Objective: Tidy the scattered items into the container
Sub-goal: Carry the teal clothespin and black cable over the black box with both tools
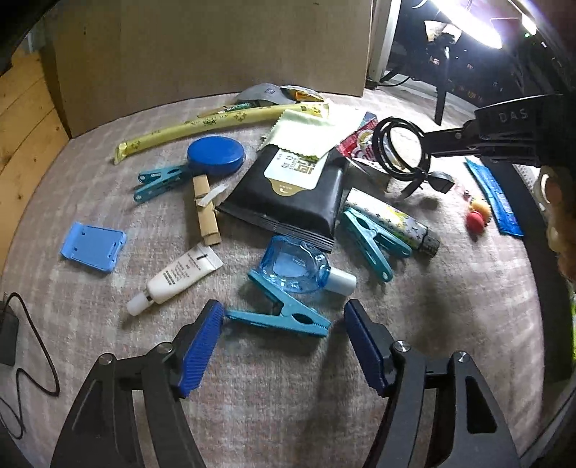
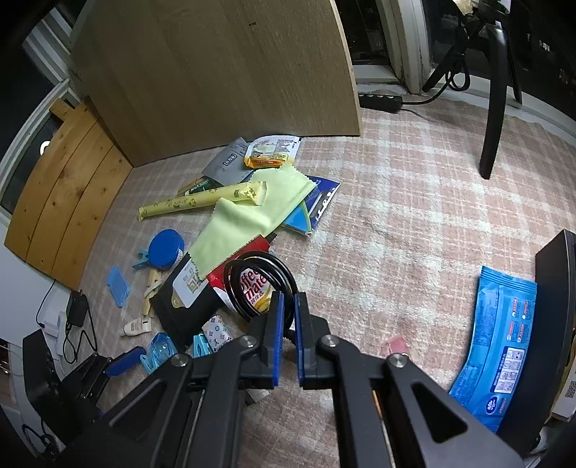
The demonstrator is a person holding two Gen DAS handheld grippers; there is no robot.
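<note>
One black container (image 2: 554, 324) (contents hidden) | blue packet (image 2: 498, 338) touching it

You're working over a pink-and-white plaid carpet (image 2: 414, 201). Behind it a tall plain brown cardboard panel (image 2: 223, 68) stands upright, beside a pale pine plank board (image 2: 64, 201) on its left. A black power strip (image 2: 381, 100) lies at the white window frame (image 2: 406, 43); a black chair leg (image 2: 498, 108) stands on the carpet nearby. A bright lamp glare (image 1: 468, 21) sits top right in the left wrist view.
</note>
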